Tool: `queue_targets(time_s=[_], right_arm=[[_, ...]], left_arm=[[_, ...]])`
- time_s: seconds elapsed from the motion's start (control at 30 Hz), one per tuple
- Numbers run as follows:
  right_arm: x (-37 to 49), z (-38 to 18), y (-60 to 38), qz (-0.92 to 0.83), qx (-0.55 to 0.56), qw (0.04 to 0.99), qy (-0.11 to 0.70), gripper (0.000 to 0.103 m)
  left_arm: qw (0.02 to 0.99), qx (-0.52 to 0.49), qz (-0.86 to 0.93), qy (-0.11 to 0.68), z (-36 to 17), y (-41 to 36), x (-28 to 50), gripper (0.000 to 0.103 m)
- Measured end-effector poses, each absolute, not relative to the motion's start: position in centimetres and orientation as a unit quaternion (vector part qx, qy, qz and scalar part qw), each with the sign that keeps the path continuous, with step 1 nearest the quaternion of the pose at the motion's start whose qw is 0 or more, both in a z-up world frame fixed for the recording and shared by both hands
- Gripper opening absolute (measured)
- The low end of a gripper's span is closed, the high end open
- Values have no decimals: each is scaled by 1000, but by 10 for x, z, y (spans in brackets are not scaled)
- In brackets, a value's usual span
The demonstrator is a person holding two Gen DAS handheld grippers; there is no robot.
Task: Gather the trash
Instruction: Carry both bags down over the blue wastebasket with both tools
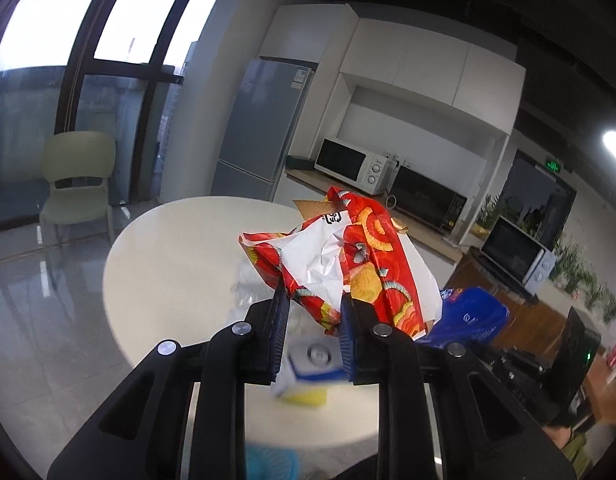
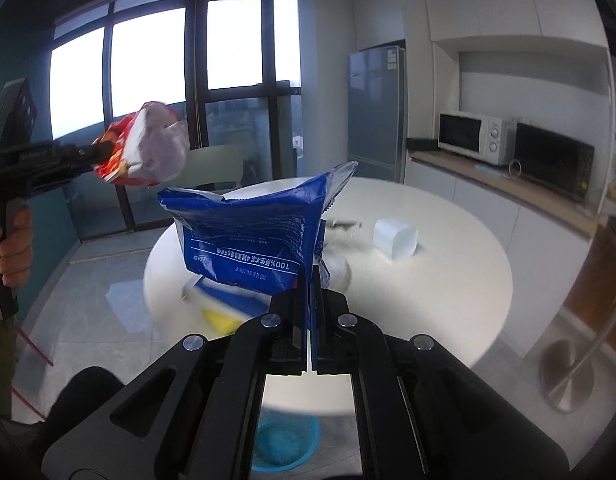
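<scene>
Blue bin [image 2: 285, 446] on floor below table edge, no trash visible inside.
Left gripper [image 1: 312, 300] clamped on red bag [image 1: 348, 264], lifted clear of table [image 1: 179, 264].
Right gripper [image 2: 309, 280] pinched on blue bag [image 2: 247, 236], also lifted.
Left on table: carton [image 1: 308, 380], white pack [image 2: 395, 239], clear wrapper [image 1: 249, 284].
Early stage.
</scene>
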State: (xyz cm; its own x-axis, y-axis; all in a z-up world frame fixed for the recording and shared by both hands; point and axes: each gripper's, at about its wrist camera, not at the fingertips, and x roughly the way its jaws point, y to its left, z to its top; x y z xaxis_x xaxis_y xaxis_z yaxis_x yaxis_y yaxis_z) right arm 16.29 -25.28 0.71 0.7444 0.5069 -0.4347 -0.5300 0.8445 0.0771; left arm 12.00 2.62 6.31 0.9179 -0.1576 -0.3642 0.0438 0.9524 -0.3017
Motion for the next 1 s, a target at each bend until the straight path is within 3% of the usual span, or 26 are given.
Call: queue_targets(time_s=[0.43, 0.57, 0.77, 1.0], right_arm=[[66, -38, -254, 270, -64, 925, 257, 0], [41, -64, -235, 258, -118, 922, 265, 0], [40, -106, -219, 272, -109, 898, 329, 0], [73, -171, -184, 271, -125, 854, 427, 0]], left_arm=[[969, -98, 12, 226, 7, 29, 27, 21], [960, -98, 33, 260, -47, 41, 11, 21], [926, -132, 47, 350, -127, 62, 14, 21], [908, -159, 70, 382, -182, 81, 36, 21]])
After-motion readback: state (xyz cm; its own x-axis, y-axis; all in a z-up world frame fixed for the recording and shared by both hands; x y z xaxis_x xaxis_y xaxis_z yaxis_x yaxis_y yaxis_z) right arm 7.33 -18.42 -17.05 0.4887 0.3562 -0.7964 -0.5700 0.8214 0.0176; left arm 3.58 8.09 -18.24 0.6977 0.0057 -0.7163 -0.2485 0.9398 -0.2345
